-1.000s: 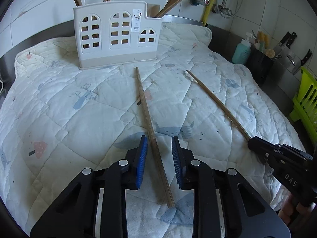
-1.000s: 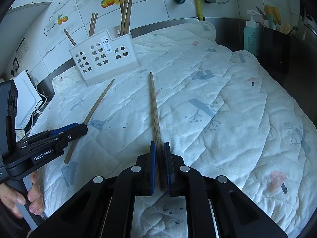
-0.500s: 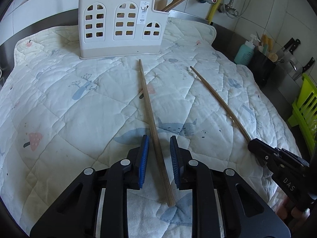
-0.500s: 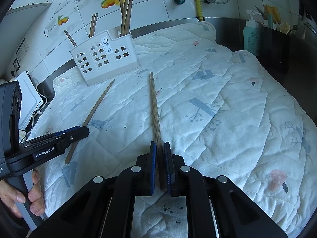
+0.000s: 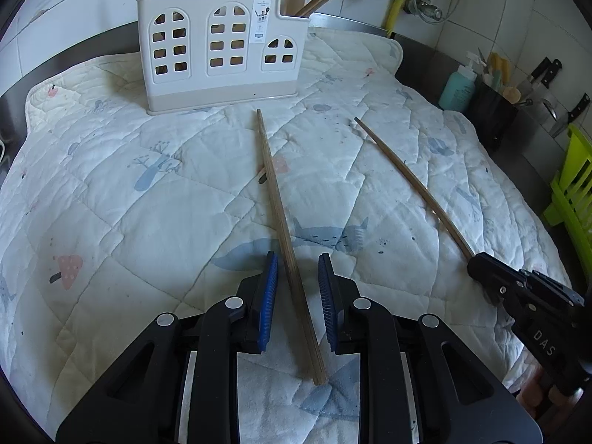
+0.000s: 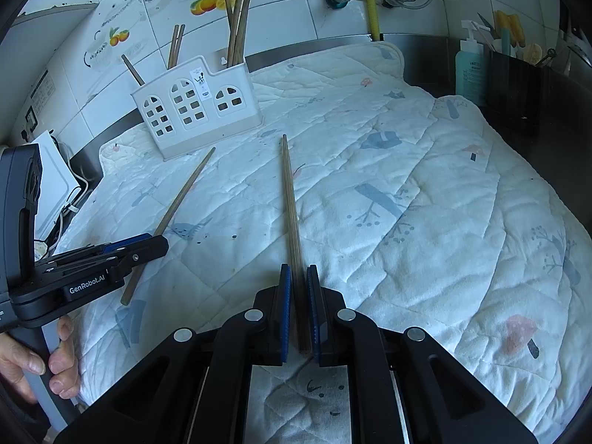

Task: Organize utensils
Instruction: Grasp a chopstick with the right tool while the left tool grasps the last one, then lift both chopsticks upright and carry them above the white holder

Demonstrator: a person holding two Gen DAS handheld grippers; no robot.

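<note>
- Left chopstick (image 5: 281, 222) lies flat on the quilted mat (image 5: 111, 203), thin tip pointing toward the white holder (image 5: 222, 48), thick end nearest the camera.
- Left gripper (image 5: 296, 288): blue pads straddle the thick half of this chopstick with a clear gap on each side; jaws partly open, nothing clamped. Stick sits closer to the left pad.
- Right chopstick (image 6: 292, 229) lies on the same mat, roughly in line with the right gripper's axis, tip toward the holder (image 6: 196, 111).
- Right gripper (image 6: 299, 296): pads drawn in narrow around the thick end of this chopstick; they appear to press on it, stick held between them.
- The two sticks are apart, splayed wider at the near ends.
- Holder stands upright at the far edge of the mat, several chopsticks (image 6: 238, 26) upright in its compartments.
- Beyond the mat, right side: teal bottle (image 5: 457, 88), dark container (image 5: 492, 114), green rack (image 5: 573, 192).
</note>
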